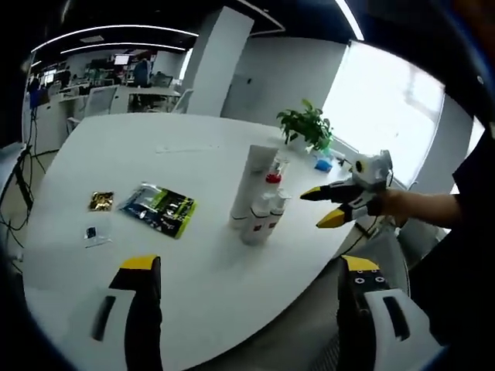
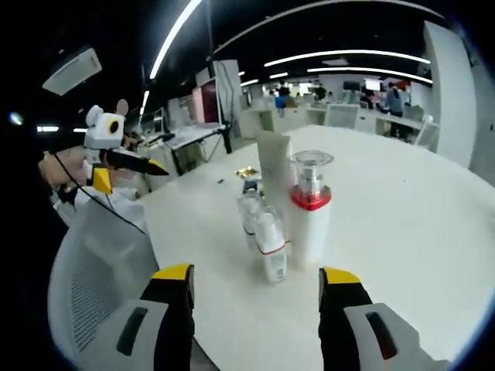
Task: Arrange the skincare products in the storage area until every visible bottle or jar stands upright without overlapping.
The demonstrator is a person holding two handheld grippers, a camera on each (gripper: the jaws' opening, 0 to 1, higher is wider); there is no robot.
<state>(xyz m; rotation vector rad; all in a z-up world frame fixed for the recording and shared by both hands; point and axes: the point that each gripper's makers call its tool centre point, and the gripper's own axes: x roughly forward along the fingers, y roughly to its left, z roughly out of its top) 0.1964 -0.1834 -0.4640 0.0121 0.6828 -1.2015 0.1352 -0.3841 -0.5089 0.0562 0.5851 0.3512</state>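
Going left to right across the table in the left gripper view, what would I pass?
Small gold packet → green and black pouch → cluster of white skincare bottles → right gripper, jaws open; the potted plant sits farther back.

Open-plan office. Rows of desks [image 1: 93, 97] with monitors [image 1: 121, 59] and chairs [image 2: 338, 114] at the back — people seated there. Curved strip lights [image 2: 348, 54] on a dark ceiling, white pillar [image 1: 215, 62], big round white table [image 1: 116, 154], potted plant [image 1: 305, 125] by a bright window [image 1: 387, 108].
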